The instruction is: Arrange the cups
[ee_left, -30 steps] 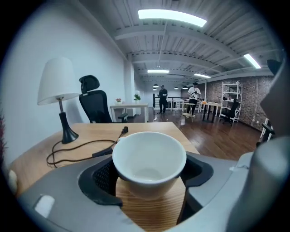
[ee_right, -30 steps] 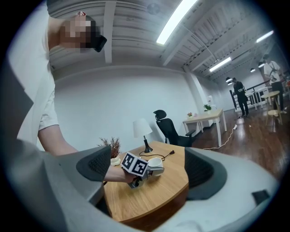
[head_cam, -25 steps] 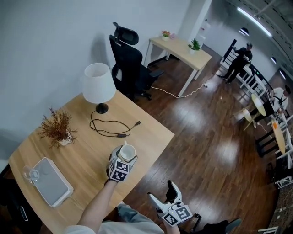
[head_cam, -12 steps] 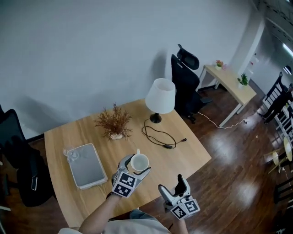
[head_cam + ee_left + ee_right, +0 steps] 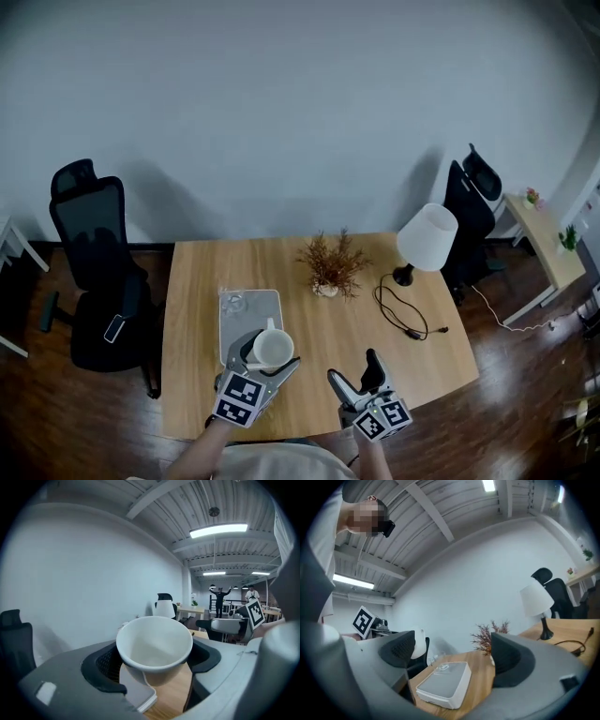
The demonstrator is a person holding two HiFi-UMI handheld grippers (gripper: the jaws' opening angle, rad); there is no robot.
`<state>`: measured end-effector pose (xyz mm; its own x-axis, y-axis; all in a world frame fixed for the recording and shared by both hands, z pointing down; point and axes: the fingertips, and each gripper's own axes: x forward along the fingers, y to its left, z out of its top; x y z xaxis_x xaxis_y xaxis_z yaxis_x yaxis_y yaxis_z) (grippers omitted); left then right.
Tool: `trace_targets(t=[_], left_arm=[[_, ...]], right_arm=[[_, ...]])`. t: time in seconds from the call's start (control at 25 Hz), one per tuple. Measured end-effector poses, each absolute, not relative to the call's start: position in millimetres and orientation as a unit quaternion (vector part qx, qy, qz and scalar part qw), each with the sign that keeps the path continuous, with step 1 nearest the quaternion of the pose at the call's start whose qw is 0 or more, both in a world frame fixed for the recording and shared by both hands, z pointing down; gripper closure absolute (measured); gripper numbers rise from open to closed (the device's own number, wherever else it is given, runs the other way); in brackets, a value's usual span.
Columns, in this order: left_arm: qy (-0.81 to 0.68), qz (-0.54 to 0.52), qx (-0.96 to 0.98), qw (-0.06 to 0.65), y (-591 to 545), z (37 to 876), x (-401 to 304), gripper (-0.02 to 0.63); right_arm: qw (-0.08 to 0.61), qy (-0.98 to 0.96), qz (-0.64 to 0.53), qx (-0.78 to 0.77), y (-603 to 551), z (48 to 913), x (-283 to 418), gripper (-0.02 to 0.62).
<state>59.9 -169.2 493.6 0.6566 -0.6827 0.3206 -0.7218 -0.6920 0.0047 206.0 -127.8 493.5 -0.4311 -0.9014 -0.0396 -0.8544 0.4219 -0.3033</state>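
Since the earlier frames, the white cup (image 5: 272, 349) in the left hand-held gripper (image 5: 270, 356) has shifted from over bare wood to over the near right corner of the grey tray (image 5: 246, 314), and the whole worktop (image 5: 187, 375) now sits square across the lower middle of the head view.

We see the left hand-held gripper at lower centre, its jaws closed against the cup's sides. The cup's handle points toward the top of the frame. In the left gripper view the cup (image 5: 154, 648) fills the centre, its empty mouth tipped toward the camera, with the tray's corner and pale wood showing beneath it.

We see the right hand-held gripper (image 5: 354, 370) just right of the left one, near the worktop's lower edge. In the right gripper view its jaws stand wide apart with nothing held between them (image 5: 454, 656); the tray (image 5: 443, 686) lies beyond them.

A clear glass (image 5: 232, 302) sits at the tray's upper left corner. A dried plant (image 5: 330, 267) stands at the worktop's upper middle, and a white lamp (image 5: 427, 239) with a looped black cord (image 5: 403, 314) is at its upper right. Black office chairs stand at the frame's left (image 5: 98, 272) and right (image 5: 473, 211).
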Motion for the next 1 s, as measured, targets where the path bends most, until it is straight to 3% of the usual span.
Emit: trace_targets(t=[0.44, 1.0], left_arm=[[-0.482, 0.173, 0.851, 0.113, -128.0, 520.8, -56.3, 0.210], [-0.499, 0.195, 0.830, 0.156, -101.6, 564.4, -68.4, 0.210]], right_arm=[[0.082, 0.883, -0.127, -0.444, -145.1, 491.8, 116.8, 0.092], [0.050, 0.890, -0.129, -0.434, -134.9, 505.6, 109.1, 0.092]])
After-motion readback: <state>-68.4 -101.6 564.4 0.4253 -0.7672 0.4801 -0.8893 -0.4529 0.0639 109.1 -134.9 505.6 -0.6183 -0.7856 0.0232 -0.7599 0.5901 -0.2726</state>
